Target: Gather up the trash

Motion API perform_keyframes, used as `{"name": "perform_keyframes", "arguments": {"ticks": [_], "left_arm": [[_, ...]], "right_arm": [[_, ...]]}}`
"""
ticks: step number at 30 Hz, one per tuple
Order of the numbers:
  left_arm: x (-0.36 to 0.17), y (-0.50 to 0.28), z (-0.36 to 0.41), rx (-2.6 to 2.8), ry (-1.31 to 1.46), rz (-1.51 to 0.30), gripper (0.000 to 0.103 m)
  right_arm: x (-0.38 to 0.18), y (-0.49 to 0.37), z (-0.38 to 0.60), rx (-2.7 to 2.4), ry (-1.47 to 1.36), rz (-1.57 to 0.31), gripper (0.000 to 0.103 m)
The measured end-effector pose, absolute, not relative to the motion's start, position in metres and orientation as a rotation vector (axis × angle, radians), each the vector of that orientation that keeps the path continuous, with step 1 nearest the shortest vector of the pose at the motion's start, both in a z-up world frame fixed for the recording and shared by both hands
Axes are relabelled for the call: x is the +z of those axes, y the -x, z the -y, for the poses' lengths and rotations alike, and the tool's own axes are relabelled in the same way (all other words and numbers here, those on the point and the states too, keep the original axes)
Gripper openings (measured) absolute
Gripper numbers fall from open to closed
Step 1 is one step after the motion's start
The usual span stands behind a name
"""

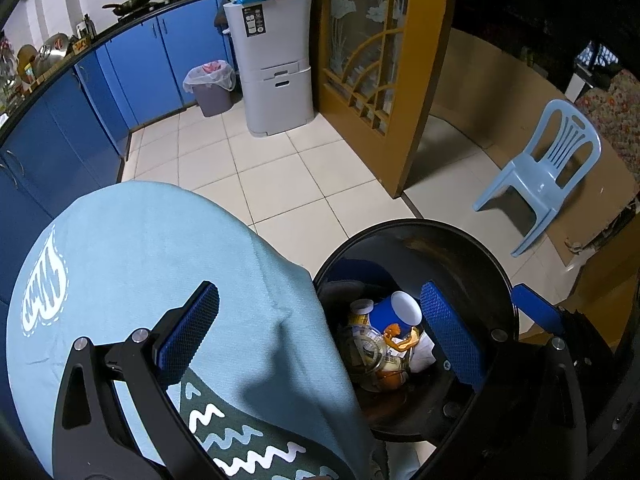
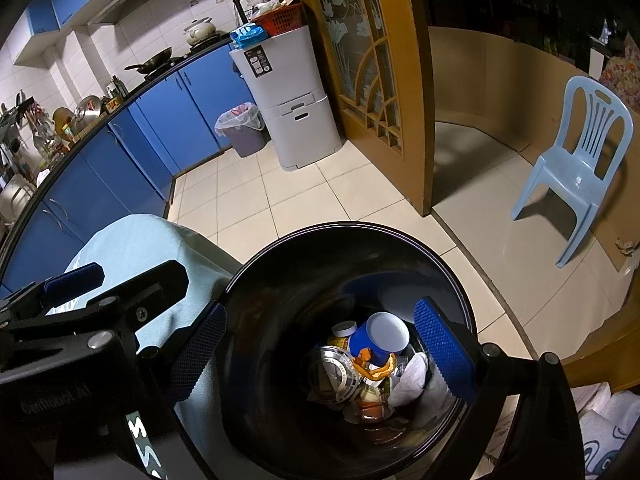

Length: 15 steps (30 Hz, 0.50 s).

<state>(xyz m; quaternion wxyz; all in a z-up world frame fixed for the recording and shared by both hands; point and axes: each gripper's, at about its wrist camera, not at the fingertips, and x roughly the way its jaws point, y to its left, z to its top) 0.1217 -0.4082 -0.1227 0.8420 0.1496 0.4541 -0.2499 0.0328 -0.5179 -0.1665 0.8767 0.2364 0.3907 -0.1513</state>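
— Left wrist view first. Left tool spread wide, pinching nothing; one blue pad over the light-blue cloth at 8 o'clock, the other over the black bin at 4 o'clock.

— And the trash?

— Down inside the bin: blue paper cup lying on its side, clear plastic lid at 7 o'clock of it, white crumpled paper at 5 o'clock. Right tool's blue pad showing past the bin rim at 3 o'clock.

— Right wrist view?

— Right tool spread as well, empty, one finger on either side of the bin's mouth. Same cup near the centre of the heap, paper at 4 o'clock of it, lid at 8 o'clock. Left tool at 9 o'clock, over the cloth.

— Background?

— Tiled floor, blue cabinets at 10 o'clock, lined grey bin just beside a grey storage unit at 12, pale blue chair at 2 o'clock.
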Motion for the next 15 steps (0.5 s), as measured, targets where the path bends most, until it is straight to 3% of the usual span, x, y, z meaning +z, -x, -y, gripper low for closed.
{"name": "perform_keyframes", "arguments": {"ticks": [15], "left_arm": [[-0.1221,-0.1220,0.4069,-0.522,-0.305,-0.957,0.099]], "right_arm": [[-0.1636,-0.0341,0.5172,-0.315,-0.489,-0.814,0.093]]}}
